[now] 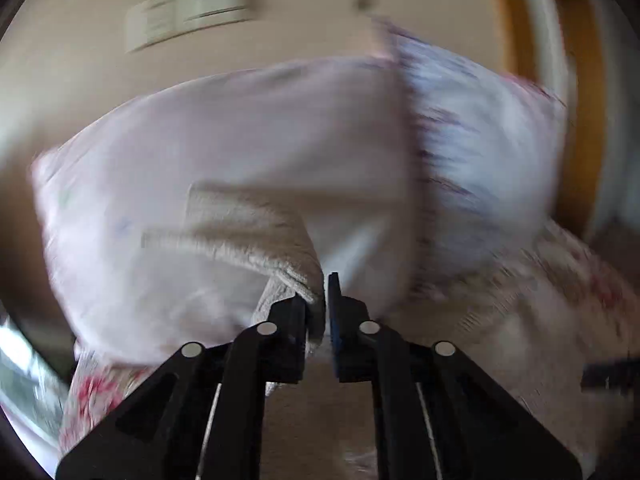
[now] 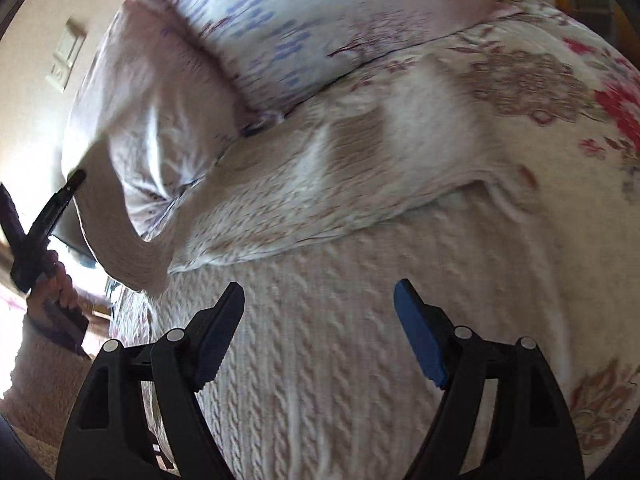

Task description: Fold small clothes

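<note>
The left gripper (image 1: 325, 304) has its fingers pinched nearly together on the ribbed edge of a beige knitted garment (image 1: 248, 232), which trails up and away from the tips in the left wrist view, in front of a pale pink pillow (image 1: 224, 128). In the right wrist view that same garment (image 2: 120, 220) hangs as a long beige band from the left gripper (image 2: 60, 196) at the left edge of the frame, where a hand (image 2: 60, 280) grips the tool's handle; the cloth droops down to the bed and spreads across it as a flatter beige and white panel (image 2: 320, 168) lying toward the pillows. The right gripper (image 2: 320, 320) hovers over a white cable-knit blanket (image 2: 320, 360) with its fingers spread wide apart and nothing between them; I cannot tell whether the tips touch the blanket. A second pillow with blue and purple print (image 2: 280, 32) leans beside the pink pillow (image 2: 160, 92) at the head of the bed, and a floral bedspread (image 2: 580, 80) with red blooms covers the bed's right side. A light switch plate (image 1: 188, 12) sits on the cream wall behind the pillows, heavily blurred.
</note>
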Demonstrator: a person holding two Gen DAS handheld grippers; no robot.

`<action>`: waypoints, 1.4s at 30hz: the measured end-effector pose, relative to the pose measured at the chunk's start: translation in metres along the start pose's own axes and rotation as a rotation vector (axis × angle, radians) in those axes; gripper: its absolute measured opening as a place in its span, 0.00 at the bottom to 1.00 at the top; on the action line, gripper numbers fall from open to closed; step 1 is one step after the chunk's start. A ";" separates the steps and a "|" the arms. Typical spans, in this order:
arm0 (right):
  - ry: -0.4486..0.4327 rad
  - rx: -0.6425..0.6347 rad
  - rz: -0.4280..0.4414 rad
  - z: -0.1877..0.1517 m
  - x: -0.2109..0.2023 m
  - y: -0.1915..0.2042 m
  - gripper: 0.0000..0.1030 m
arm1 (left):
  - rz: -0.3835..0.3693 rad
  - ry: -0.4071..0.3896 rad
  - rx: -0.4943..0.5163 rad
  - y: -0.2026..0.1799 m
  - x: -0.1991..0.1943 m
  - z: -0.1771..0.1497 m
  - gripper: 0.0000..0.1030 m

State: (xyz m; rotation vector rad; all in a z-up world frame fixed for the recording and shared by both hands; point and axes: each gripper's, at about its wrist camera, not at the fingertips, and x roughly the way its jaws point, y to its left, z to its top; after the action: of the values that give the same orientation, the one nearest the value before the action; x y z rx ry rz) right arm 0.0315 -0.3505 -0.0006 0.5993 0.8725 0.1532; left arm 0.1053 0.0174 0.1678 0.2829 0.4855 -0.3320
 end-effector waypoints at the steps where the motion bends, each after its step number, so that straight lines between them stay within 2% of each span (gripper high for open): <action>1: -0.006 0.012 -0.009 0.000 -0.003 -0.006 0.76 | -0.047 0.025 0.103 -0.038 0.006 -0.003 0.16; 3: -0.020 0.044 -0.028 0.001 -0.012 -0.019 0.76 | -0.119 0.111 0.295 -0.104 0.021 -0.027 0.17; 5: -0.048 0.073 -0.037 0.000 -0.025 -0.032 0.76 | -0.122 0.180 0.316 -0.111 0.029 -0.054 0.20; 8: -0.067 0.099 -0.050 -0.003 -0.038 -0.047 0.76 | -0.086 0.298 0.124 -0.062 0.031 -0.086 0.35; 10: -0.064 0.120 -0.063 -0.007 -0.041 -0.056 0.74 | -0.051 0.354 -0.017 -0.024 0.020 -0.107 0.36; 13: -0.064 0.127 -0.084 -0.005 -0.046 -0.063 0.72 | 0.025 0.415 -0.191 0.029 -0.009 -0.146 0.42; 15: -0.072 0.065 -0.066 0.004 -0.047 -0.052 0.72 | 0.039 0.443 -0.280 0.044 -0.023 -0.162 0.43; 17: -0.085 0.021 -0.010 0.027 -0.039 -0.035 0.72 | 0.044 0.470 -0.368 0.052 -0.033 -0.181 0.44; 19: -0.095 0.080 0.075 0.055 -0.021 -0.029 0.68 | 0.032 0.485 -0.431 0.054 -0.049 -0.197 0.44; 22: -0.064 0.246 0.149 0.088 0.019 -0.040 0.58 | 0.020 0.494 -0.456 0.043 -0.057 -0.210 0.44; 25: -0.023 0.331 0.085 0.107 0.060 -0.047 0.54 | 0.022 0.501 -0.455 0.030 -0.065 -0.217 0.47; 27: 0.003 0.423 0.047 0.110 0.080 -0.056 0.42 | 0.030 0.500 -0.470 0.026 -0.074 -0.223 0.48; 29: -0.034 0.458 0.044 0.112 0.081 -0.056 0.40 | 0.028 0.496 -0.489 0.024 -0.079 -0.226 0.48; 31: -0.043 0.412 0.027 0.117 0.083 -0.050 0.26 | 0.022 0.493 -0.501 0.023 -0.083 -0.229 0.49; 32: -0.055 0.388 0.030 0.118 0.082 -0.048 0.08 | 0.021 0.492 -0.500 0.022 -0.084 -0.229 0.50; 35: -0.090 0.366 0.072 0.120 0.072 -0.048 0.08 | 0.017 0.493 -0.497 0.020 -0.083 -0.228 0.53; 38: -0.127 0.312 0.051 0.121 0.061 -0.044 0.07 | 0.010 0.495 -0.489 0.017 -0.079 -0.226 0.58; 42: -0.200 0.293 0.063 0.105 0.023 -0.042 0.07 | 0.004 0.497 -0.470 0.015 -0.078 -0.225 0.58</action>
State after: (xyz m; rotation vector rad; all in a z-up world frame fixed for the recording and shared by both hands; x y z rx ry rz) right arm 0.1213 -0.4223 0.0128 0.9004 0.6867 0.0207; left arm -0.0452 0.1271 0.0181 -0.0986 1.0322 -0.1319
